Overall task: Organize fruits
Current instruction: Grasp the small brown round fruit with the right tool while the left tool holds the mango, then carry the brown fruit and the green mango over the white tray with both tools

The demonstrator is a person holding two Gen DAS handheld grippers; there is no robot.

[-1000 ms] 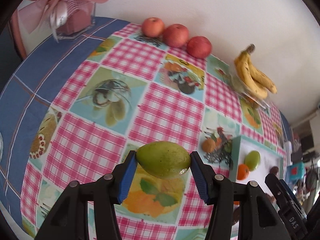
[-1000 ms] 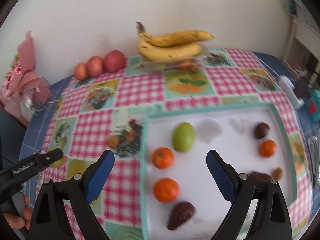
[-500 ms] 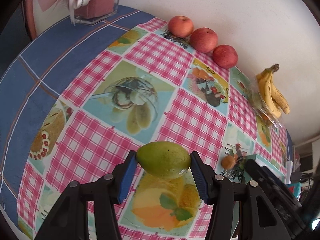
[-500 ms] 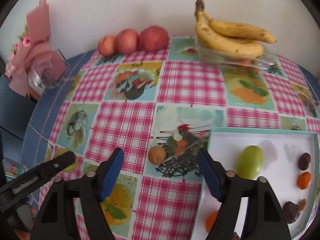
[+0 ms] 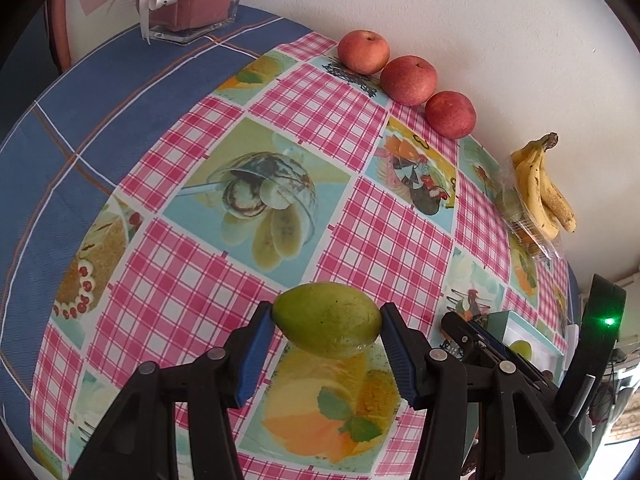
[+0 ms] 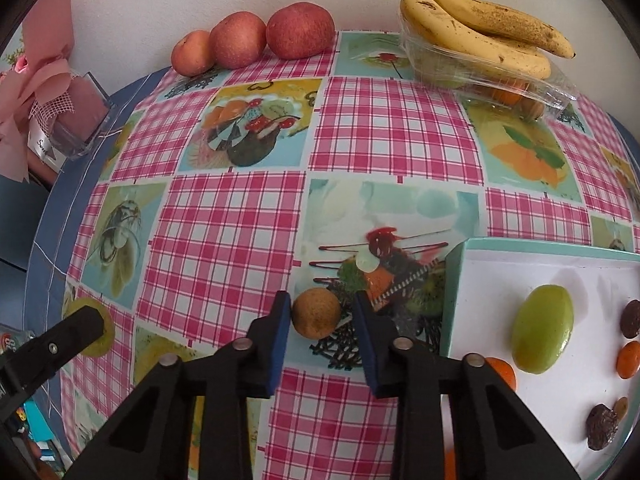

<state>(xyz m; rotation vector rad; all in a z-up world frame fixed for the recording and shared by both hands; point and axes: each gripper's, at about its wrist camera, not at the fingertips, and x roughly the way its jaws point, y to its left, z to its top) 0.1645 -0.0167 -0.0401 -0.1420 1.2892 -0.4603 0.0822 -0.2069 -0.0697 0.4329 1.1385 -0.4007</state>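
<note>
Since the earlier frames, the right gripper (image 6: 320, 316) has travelled off the white tray (image 6: 472, 280) and come down around the small brown round fruit (image 6: 316, 313) on the checked tablecloth (image 6: 224, 236). One blue pad touches the fruit's left side; a narrow gap separates the other pad from its right side, so the jaws are nearly closed but the fruit is not yet clamped. This fruit lies on the cloth just left of the tray's left wall.

Left gripper (image 5: 327, 326): clenched on the green mango (image 5: 326, 320), both blue pads pressed against its ends. The grip on the mango is unchanged from the earlier frames, while the view has shifted further over the cloth. The mango is held above a printed orange-and-leaf panel, well left of the tray. In the right wrist view only a black fingertip of the left gripper (image 6: 76, 326) shows at the left edge.

Tray contents:
- a second green mango (image 6: 542, 328), near the left wall;
- an orange citrus fruit (image 6: 502, 372) beside it, partly hidden by the gripper finger;
- another orange fruit (image 6: 628, 360) and small dark fruits (image 6: 604, 426) toward the right edge.

Beyond the tray, against the wall:
- three red apples (image 6: 256, 42) in a row, to the far left;
- a bunch of bananas (image 6: 480, 28) resting on a clear plastic punnet (image 6: 496, 84).

A pink-ribboned glass container (image 6: 68, 120) stands on the blue cloth at the far left corner.
</note>
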